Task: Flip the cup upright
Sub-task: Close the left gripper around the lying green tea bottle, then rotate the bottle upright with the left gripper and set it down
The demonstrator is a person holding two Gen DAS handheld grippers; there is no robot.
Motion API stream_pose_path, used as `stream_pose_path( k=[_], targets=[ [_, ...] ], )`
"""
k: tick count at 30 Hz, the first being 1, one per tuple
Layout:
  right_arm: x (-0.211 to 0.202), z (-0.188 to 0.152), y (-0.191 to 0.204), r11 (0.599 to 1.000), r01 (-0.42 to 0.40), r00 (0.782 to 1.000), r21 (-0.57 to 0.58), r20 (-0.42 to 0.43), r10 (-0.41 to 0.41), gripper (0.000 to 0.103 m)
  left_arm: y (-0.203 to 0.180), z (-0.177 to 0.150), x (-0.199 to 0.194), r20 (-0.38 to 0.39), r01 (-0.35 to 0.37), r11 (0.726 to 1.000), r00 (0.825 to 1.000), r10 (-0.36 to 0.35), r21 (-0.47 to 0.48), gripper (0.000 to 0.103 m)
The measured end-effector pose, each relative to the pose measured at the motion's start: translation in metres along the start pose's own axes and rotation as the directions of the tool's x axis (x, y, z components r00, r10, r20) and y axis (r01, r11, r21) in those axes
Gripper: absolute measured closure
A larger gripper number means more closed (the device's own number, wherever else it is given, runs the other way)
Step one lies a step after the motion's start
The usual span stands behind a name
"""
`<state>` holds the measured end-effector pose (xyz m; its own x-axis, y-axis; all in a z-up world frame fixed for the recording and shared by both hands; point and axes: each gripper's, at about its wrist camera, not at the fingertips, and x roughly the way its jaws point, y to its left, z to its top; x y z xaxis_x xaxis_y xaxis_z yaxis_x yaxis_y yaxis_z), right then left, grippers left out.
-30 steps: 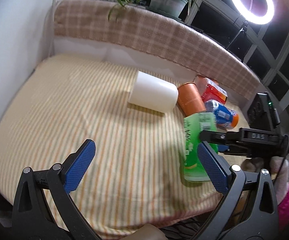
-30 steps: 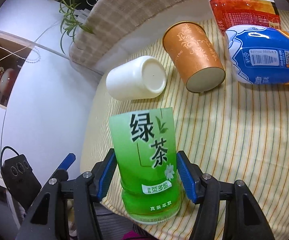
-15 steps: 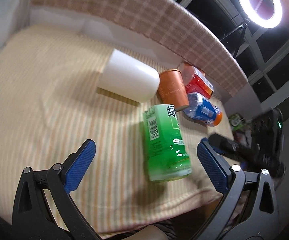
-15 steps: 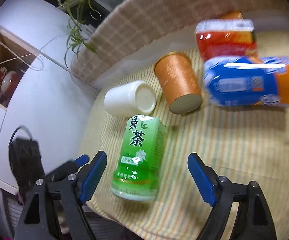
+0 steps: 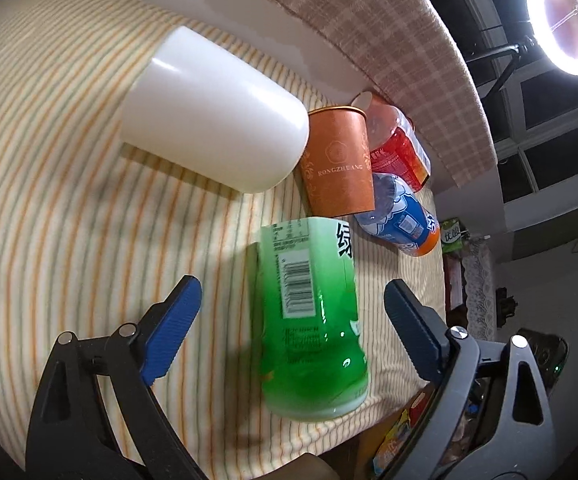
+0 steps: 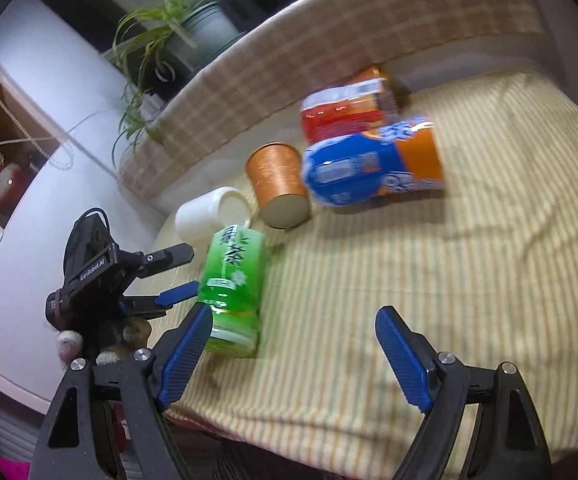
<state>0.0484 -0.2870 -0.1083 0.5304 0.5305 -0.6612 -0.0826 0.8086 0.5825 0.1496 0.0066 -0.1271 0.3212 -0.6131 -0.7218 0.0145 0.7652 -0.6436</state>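
Over the green cup (image 5: 313,316), left claw (image 5: 291,318) apparently open.

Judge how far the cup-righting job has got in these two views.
Done: the green cup looks upright, free of the open left tool and right tool. In hand: nothing. Left: the white cup, orange cup, red cup and blue cup lie on their sides.

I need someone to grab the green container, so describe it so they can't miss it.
On the striped cloth, near its front edge, a green tea bottle lies on its side. Unlike the white cup and orange cup behind it, it is translucent green with a barcode.
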Motion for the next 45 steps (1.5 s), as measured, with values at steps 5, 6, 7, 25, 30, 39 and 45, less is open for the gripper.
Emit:
stream_pose_path(
  k=[5,6,7,25,30,39,45],
  targets=[
    [-0.005,-0.005,-0.012,1.000,0.010,1.000,0.028,0.006,-0.010,0.017,-0.003,0.004,0.016,-0.034,0.011,1.000,0.999,-0.011,-0.014,0.018],
    [-0.006,-0.006,-0.013,1.000,0.010,1.000,0.030,0.006,-0.011,0.017,-0.003,0.004,0.018,-0.038,0.009,1.000,0.999,-0.010,-0.017,0.018],
    [-0.006,-0.006,-0.014,0.999,0.011,1.000,0.032,0.006,-0.011,0.017,-0.003,0.005,0.020,-0.041,0.007,1.000,0.999,-0.008,-0.018,0.018],
    [-0.009,-0.009,-0.023,0.998,0.031,0.999,0.053,0.009,-0.032,0.017,-0.009,0.006,0.034,-0.044,-0.002,1.000,0.999,0.002,0.003,0.041],
    [-0.010,-0.008,-0.023,0.998,0.032,0.999,0.052,0.014,-0.032,0.017,-0.012,0.003,0.032,-0.027,-0.016,1.000,1.000,0.016,0.024,0.042],
    [-0.008,-0.008,-0.023,0.998,0.032,0.999,0.059,0.009,-0.033,0.017,-0.039,-0.011,0.011,0.088,-0.090,0.985,0.993,0.077,0.147,0.042],
    [-0.007,-0.008,-0.023,0.998,0.031,0.999,0.061,0.012,-0.032,0.017,-0.059,-0.019,0.000,0.168,-0.145,0.966,0.980,0.109,0.216,0.043]
  ],
)
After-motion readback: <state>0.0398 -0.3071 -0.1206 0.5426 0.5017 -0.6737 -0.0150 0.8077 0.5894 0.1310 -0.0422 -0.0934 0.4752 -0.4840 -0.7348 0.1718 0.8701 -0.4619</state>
